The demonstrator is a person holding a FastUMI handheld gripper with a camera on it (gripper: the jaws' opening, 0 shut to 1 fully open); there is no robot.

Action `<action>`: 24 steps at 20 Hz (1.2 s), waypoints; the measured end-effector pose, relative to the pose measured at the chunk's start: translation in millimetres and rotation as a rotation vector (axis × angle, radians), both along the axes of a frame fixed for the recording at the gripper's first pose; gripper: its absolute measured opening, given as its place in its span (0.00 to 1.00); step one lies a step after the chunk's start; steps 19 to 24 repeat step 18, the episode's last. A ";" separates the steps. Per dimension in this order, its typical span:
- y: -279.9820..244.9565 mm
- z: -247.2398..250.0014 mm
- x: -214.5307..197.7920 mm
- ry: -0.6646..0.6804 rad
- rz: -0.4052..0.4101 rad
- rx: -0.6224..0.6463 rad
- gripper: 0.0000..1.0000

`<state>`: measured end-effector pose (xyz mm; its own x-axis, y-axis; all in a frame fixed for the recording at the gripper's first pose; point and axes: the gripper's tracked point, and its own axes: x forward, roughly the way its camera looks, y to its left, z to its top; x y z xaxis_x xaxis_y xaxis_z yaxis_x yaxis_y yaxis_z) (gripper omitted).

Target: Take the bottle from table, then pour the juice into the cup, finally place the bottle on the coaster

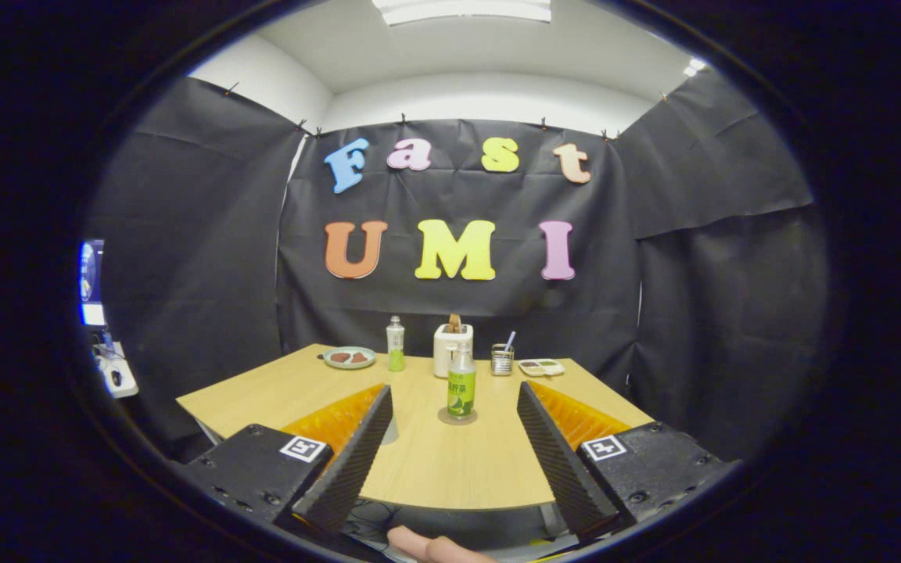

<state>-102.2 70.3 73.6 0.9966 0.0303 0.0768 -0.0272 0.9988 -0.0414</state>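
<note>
**Bottle upright on the coaster, jaws released**

The gripper (454, 438) has its jaws spread wide, holding nothing. The clear plastic bottle with the green label (461, 385) stands upright on the round brown coaster (457, 418), straight ahead of the jaws and beyond their tips, on the centre line between them, its long axis vertical. A pale cup (390, 430) peeks out just beside the left finger on the light wooden counter (435, 461). Judging by this, the placing looks done.

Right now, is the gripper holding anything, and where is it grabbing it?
Nothing is held. The gripper is open, its fingers wide apart and touching nothing. The bottle stands free on the coaster, beyond them.
</note>
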 end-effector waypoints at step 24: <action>-2.7 -46.6 10.1 0.072 -0.026 -0.063 1.00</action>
